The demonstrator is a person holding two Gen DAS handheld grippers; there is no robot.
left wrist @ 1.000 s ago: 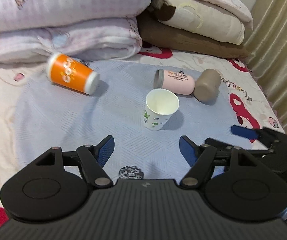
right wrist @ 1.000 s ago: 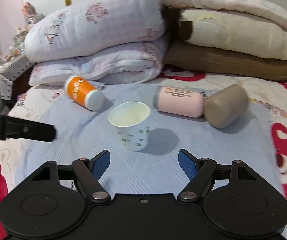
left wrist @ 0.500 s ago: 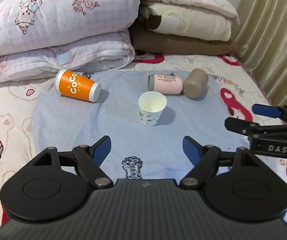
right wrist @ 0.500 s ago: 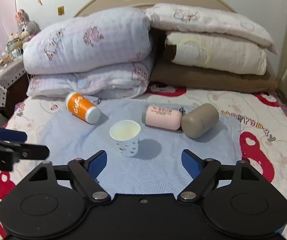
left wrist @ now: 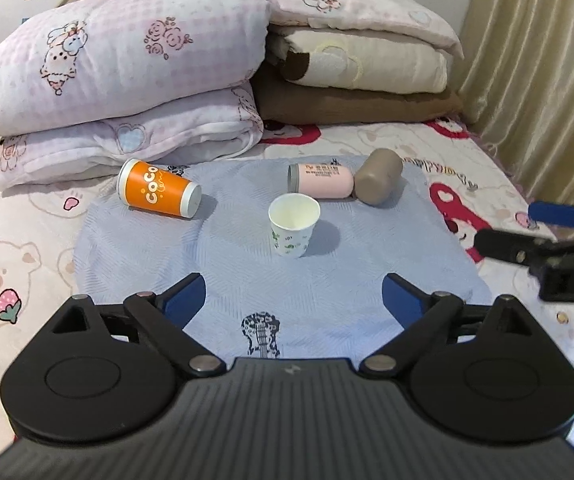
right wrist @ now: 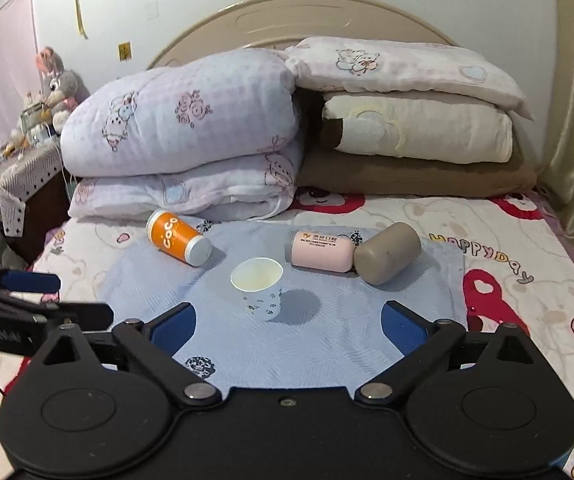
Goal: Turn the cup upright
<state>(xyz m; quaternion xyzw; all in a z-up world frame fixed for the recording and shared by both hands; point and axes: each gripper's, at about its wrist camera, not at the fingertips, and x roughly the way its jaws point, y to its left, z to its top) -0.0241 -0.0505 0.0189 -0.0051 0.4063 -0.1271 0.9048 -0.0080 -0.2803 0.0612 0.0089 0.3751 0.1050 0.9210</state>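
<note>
My left gripper (left wrist: pixel 293 294) and right gripper (right wrist: pixel 288 320) are both spread apart, near the upright white paper cup with green print (left wrist: pixel 294 225) on the blue cloth (left wrist: pixel 135 240).

White paper cup (left wrist: pixel 294 224): upright, centre of frame, on blue cloth (left wrist: pixel 247 280).
Orange cup (left wrist: pixel 158 194): on its side, left of centre.
Pink cup (left wrist: pixel 321 181): on its side, touching brown cup (left wrist: pixel 378 182), upper right of centre.
Left gripper (left wrist: pixel 293 300): fingers (left wrist: pixel 185 298) spread apart, bottom of frame.
Right gripper (left wrist: pixel 527 228): right edge, empty.
</note>
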